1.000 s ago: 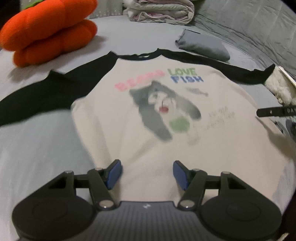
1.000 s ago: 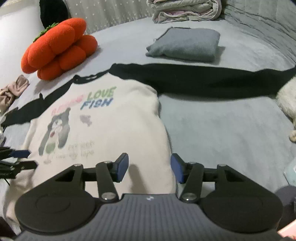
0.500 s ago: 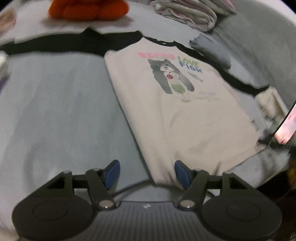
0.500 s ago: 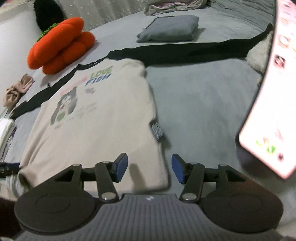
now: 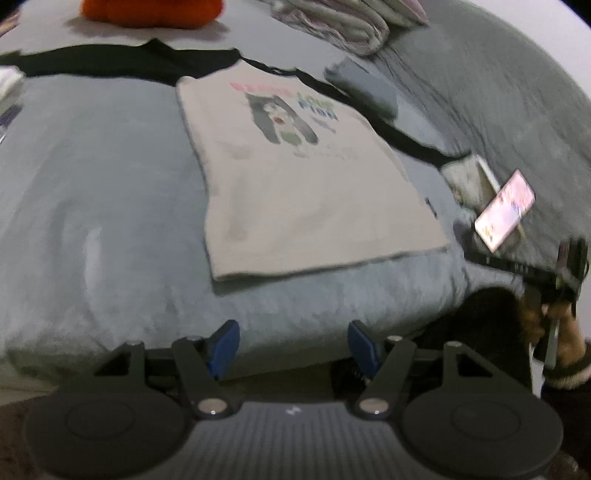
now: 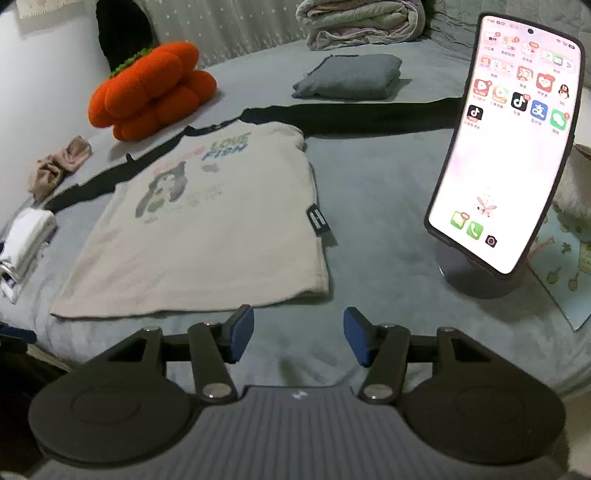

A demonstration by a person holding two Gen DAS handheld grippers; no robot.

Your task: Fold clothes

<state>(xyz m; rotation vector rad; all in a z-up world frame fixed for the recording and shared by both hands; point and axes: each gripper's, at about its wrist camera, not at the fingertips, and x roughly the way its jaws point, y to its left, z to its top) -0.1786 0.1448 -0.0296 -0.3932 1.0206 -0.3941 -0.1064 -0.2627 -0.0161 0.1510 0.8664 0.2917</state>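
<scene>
A cream raglan shirt (image 5: 295, 177) with black sleeves and a cat print lies flat, face up, on the grey bed (image 5: 92, 192); both sleeves stretch out sideways. My left gripper (image 5: 293, 345) hovers at the bed's near edge, short of the hem, open and holding nothing. In the right wrist view the same shirt (image 6: 207, 229) lies ahead and to the left. My right gripper (image 6: 298, 338) stands open just below the hem's right corner, with only bedding between its fingers. At the right of the left wrist view, a hand (image 5: 557, 332) carries that right gripper.
A lit phone on a round stand (image 6: 509, 147) rises close on the right. An orange pumpkin plush (image 6: 151, 88), a folded grey garment (image 6: 351, 75) and rolled blankets (image 6: 362, 22) lie beyond the shirt. White folded clothes (image 6: 27, 240) and a beige item (image 6: 59, 166) sit left.
Both grippers have drawn back from above the shirt to the bed's near edge. The left one swung left and rolled. The phone came into the right wrist view.
</scene>
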